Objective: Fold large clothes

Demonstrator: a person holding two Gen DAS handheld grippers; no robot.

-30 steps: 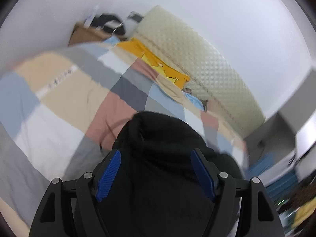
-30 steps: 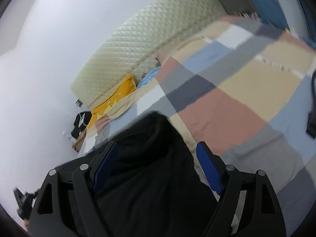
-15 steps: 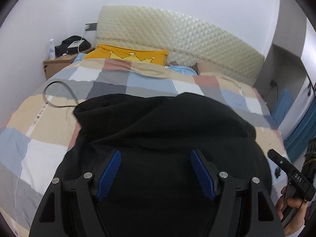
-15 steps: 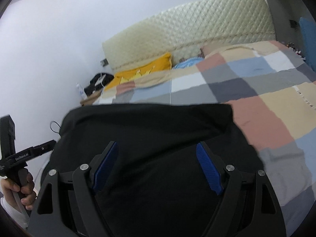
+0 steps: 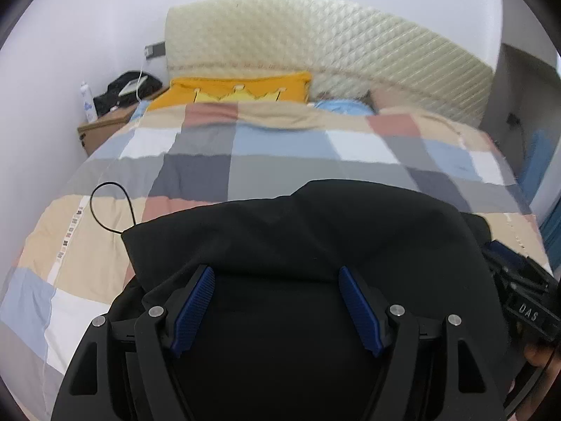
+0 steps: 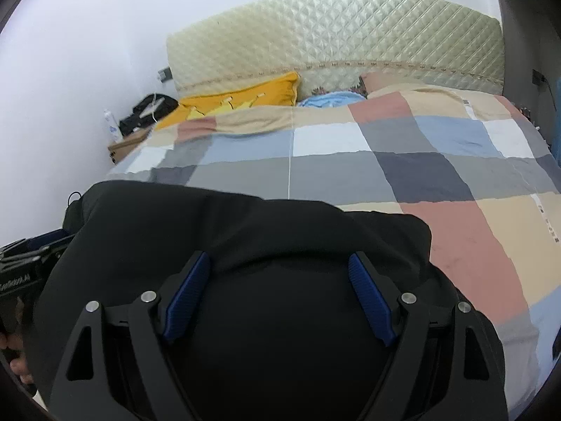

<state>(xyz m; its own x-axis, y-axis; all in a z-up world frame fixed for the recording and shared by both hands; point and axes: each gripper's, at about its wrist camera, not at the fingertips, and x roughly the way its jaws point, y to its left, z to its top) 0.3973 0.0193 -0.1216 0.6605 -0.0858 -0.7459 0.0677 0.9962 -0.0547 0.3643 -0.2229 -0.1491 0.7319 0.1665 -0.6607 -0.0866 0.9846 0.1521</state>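
A large black garment (image 5: 301, 231) lies spread across the near end of the bed's checked quilt (image 5: 280, 147); it also shows in the right wrist view (image 6: 245, 238). My left gripper (image 5: 277, 273) is open, its blue-padded fingers (image 5: 196, 301) over the garment's near part with cloth lying between them. My right gripper (image 6: 280, 259) is open in the same way over the garment's right part. The right gripper shows at the right edge of the left wrist view (image 5: 526, 301), and the left gripper shows at the left edge of the right wrist view (image 6: 24, 263).
A quilted cream headboard (image 6: 333, 45) stands at the far end. A yellow pillow (image 5: 238, 87) and a blue one (image 6: 329, 100) lie below it. A bedside table (image 5: 105, 126) with a black bag and a bottle stands at the far left. A thin black cable (image 5: 108, 207) loops on the quilt.
Both grippers swung from a tilted view to facing the headboard, then drew back a little. The black garment went from bunched to spread flat on the quilt.
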